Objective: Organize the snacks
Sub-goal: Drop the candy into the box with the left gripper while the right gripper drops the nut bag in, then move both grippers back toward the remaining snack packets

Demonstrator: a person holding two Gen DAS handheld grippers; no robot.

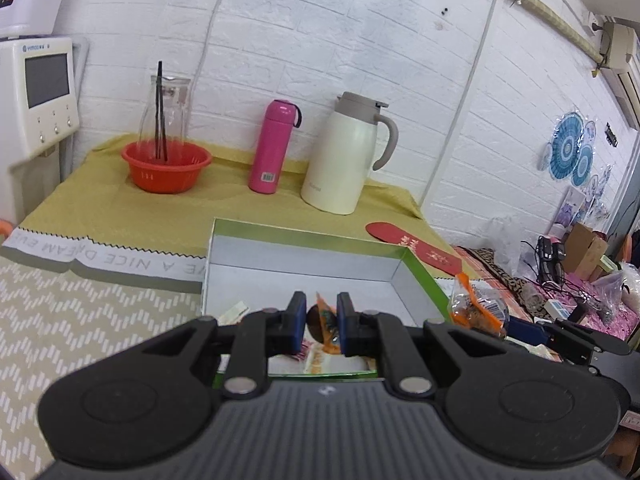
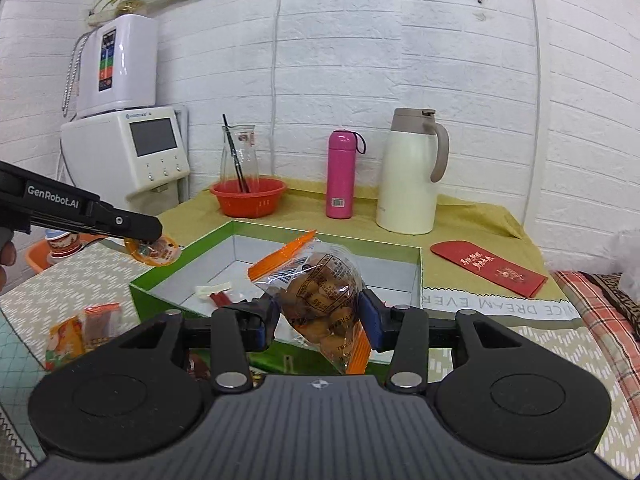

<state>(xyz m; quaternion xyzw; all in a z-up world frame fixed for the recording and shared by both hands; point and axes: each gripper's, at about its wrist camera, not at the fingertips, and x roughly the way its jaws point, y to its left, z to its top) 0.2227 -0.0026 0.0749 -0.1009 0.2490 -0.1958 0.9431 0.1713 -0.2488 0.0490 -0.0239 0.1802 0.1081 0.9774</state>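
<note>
Left gripper [image 1: 321,322] nearly closed, pinching a small orange snack packet [image 1: 325,317] above the green box [image 1: 420,276]. Right gripper [image 2: 316,312] half-spread, clamping a clear bag of nuts [image 2: 320,292] over the same box's near edge.

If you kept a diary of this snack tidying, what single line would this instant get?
left gripper: shut on small orange snack packet | right gripper: shut on clear orange-edged bag of brown snacks | both above open green box

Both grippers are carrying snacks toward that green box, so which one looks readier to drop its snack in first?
Probably the right gripper. Its bag of nuts hangs over the near side of the green box. The left gripper holds its small orange packet near the box's left corner, seemingly outside the rim.
</note>
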